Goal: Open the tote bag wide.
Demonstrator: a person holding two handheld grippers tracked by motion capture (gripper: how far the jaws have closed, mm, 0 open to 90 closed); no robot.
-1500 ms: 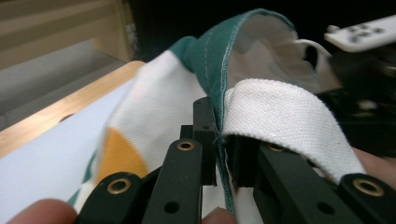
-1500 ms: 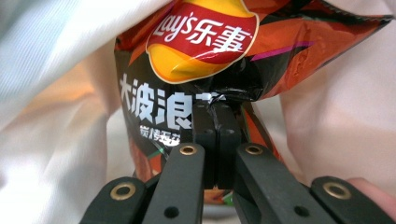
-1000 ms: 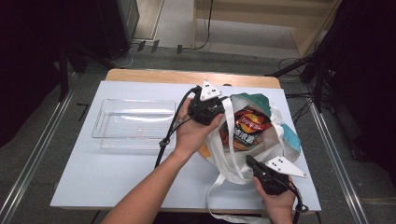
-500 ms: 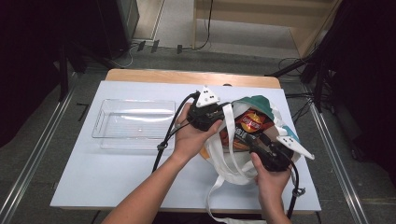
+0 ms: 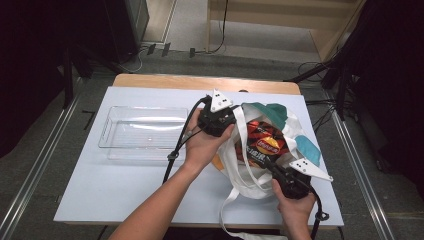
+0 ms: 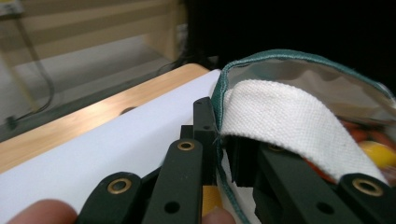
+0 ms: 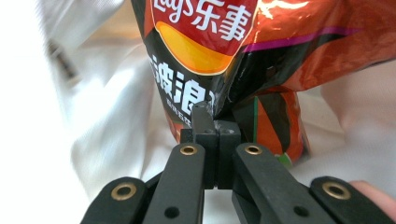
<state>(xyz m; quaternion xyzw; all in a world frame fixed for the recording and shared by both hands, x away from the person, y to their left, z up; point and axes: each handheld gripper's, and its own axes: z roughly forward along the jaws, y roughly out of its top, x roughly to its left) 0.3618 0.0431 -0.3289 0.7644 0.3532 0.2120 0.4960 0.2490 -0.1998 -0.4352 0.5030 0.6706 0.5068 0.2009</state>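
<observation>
Right now the person is leaning both forearms in from the near edge of the table (image 5: 125, 200), and both hands are working at a white tote bag (image 5: 235, 170) lying right of centre on the white surface. The left forearm is stretching diagonally up and to the right, the hand wrapping the left gripper (image 5: 216, 119) from below with its grey plate facing up. In the left gripper view its jaws are clenching the bag's green-trimmed rim (image 6: 222, 93), just where a white webbing handle (image 6: 289, 121) is folding over them, and a thumb and fingertip are peeking in at the bottom.

The right hand (image 5: 295, 207) is sitting low at the near right, wrist bent back toward the person, pointing the right gripper (image 5: 272, 167) up into the bag's mouth. Its jaws are pinching the lower edge of an orange and black chip bag (image 7: 233, 60), which is lying inside the tote, partly out of the opening.

A clear plastic tray (image 5: 142, 132) is sitting well to the left of the bag, apart from both hands.
</observation>
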